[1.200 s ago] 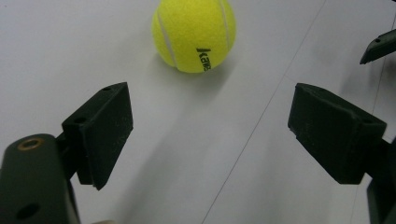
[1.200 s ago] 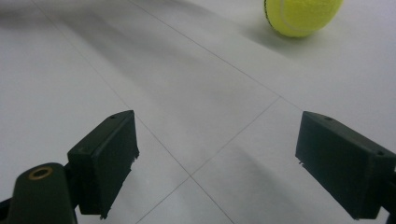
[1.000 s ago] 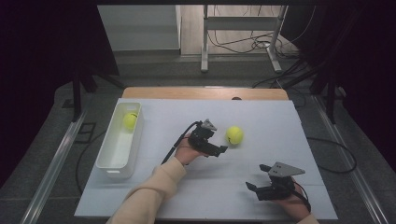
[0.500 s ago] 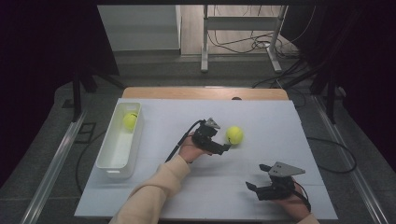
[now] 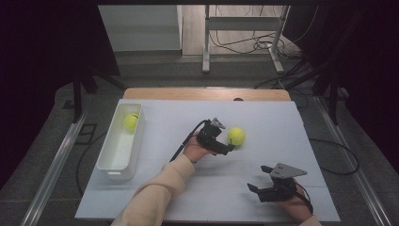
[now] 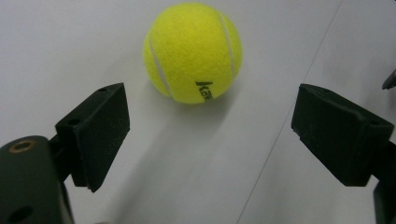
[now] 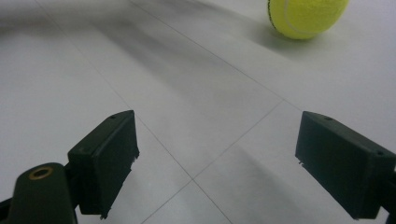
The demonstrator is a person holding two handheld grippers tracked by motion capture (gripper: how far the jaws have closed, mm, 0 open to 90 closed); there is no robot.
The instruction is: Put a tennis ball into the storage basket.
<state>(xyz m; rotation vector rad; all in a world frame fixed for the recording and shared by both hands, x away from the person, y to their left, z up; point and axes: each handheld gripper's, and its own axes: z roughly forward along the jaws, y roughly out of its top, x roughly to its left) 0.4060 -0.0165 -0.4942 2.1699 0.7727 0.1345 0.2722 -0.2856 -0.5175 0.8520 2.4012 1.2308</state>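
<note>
Tennis ball (image 6: pixel 193 51) rests on the white bench (image 5: pixel 282 127), just ahead of my left claw (image 6: pixel 210 135) and slightly left of its centreline, not yet between the jaws, which stand wide apart. My right claw (image 7: pixel 215 163), also spread open, lies well behind, farther from the ball.

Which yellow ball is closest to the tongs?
The yellow tennis ball lying on the white table, just ahead of the open left tongs. The other yellow tennis ball sits far off inside the white plastic bin.
</note>
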